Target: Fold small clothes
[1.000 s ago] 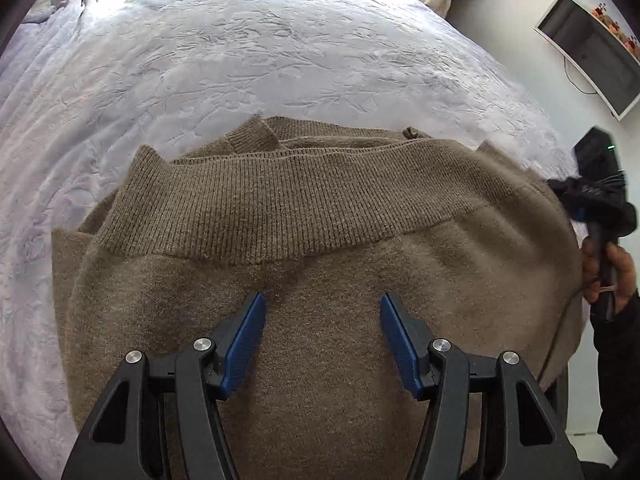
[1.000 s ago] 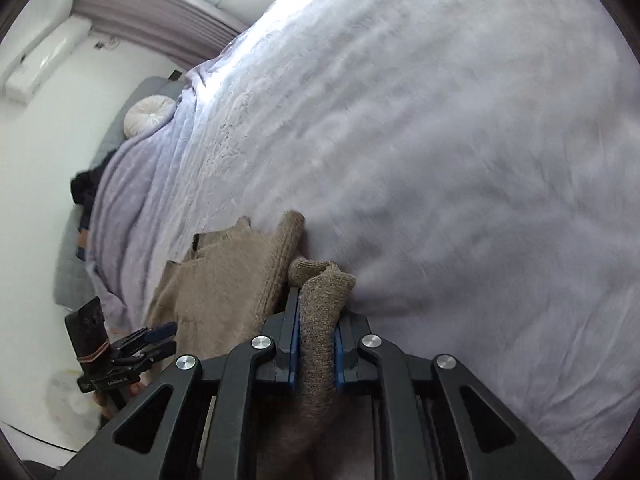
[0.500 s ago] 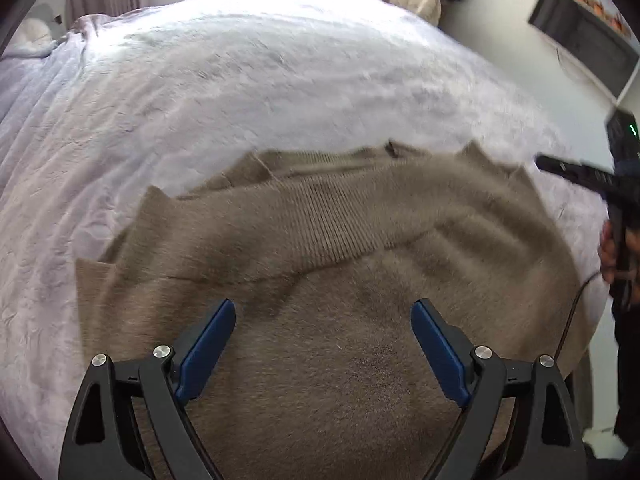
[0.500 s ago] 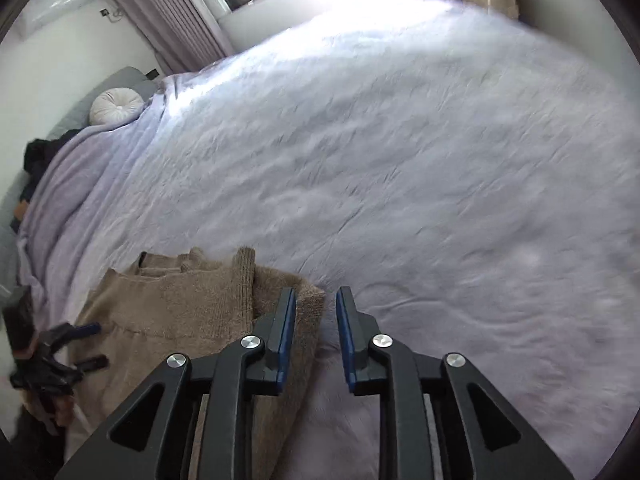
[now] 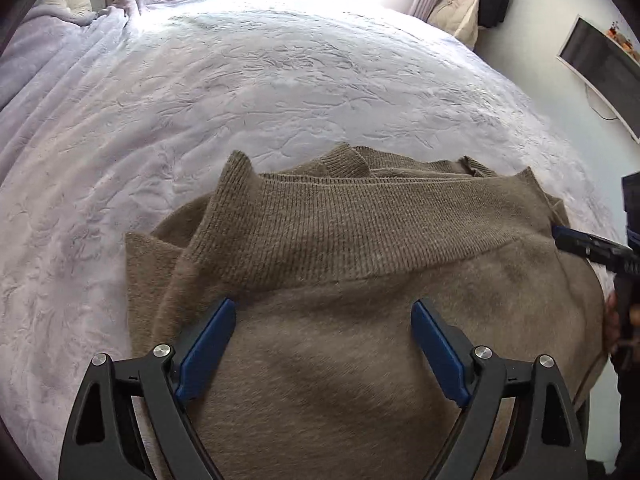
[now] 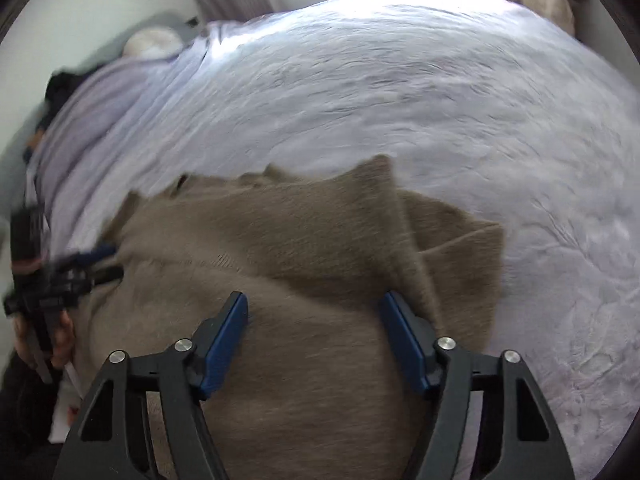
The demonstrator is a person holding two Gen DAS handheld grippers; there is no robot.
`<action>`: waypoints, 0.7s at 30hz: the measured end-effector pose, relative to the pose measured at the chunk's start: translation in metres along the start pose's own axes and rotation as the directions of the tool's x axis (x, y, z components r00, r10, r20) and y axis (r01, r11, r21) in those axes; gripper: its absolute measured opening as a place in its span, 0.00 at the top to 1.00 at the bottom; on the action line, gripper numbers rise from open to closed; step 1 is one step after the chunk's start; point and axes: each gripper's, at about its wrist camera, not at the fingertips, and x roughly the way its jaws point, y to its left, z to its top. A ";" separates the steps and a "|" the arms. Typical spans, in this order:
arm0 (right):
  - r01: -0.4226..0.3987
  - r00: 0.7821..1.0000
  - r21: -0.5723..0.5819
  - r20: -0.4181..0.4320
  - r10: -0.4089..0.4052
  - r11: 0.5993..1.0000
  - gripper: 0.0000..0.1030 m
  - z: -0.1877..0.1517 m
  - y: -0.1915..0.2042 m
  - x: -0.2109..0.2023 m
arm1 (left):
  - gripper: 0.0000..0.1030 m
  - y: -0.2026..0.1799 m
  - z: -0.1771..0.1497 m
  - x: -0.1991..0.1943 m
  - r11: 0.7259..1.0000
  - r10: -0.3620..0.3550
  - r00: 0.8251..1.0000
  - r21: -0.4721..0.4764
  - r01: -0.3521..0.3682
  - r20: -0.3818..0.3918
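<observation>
Your left gripper point(image 5: 323, 312) stands released, its blue pads wide apart above the brown knit sweater point(image 5: 360, 320), and nothing is caught between them. Your right gripper point(image 6: 314, 306) has just been opening; its jaws are apart over the same sweater with no fabric pinched. The sweater lies folded on the pale lilac bedspread point(image 5: 240, 88), filling the lower centre of both wrist views, its ribbed hem point(image 5: 360, 232) turned over across the middle of the left view.
</observation>
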 end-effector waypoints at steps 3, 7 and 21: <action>-0.005 1.000 0.026 -0.015 0.006 1.000 0.30 0.002 0.000 -0.005 | 0.12 -0.003 0.003 -0.008 0.999 0.023 1.000 0.022 -0.022 -0.001; 0.141 0.990 -0.064 0.030 -0.139 0.988 0.23 -0.003 0.037 -0.032 | 0.12 0.007 0.009 -0.050 0.999 0.045 0.992 -0.025 -0.043 0.118; 0.203 0.977 -0.237 -0.008 -0.211 0.950 0.21 -0.026 0.123 0.037 | 0.12 0.016 0.016 -0.002 0.974 0.214 0.976 -0.088 -0.211 0.028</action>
